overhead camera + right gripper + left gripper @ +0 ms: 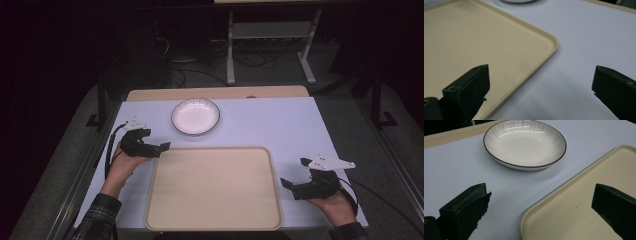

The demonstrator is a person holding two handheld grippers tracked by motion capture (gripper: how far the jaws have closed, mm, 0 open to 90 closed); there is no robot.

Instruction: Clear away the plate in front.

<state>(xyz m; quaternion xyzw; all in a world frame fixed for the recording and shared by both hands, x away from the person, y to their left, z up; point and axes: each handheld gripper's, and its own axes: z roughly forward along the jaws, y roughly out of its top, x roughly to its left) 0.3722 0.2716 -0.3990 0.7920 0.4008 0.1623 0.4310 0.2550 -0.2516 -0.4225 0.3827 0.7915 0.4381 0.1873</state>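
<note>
The bowl [195, 116] is seen on the surface beyond the tray's [213, 224] far left corner, nearer the left tool [161, 147] than the right tool [286, 184], both held open and empty.

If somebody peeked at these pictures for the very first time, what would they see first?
Probably the big cream tray, empty, lying in the middle of the white table close to the person. Just behind its far left corner sits a shiny white bowl with a dark rim, empty too. The left gripper hovers open at the tray's far left corner, and the right gripper hovers open beside the tray's right edge.
</note>
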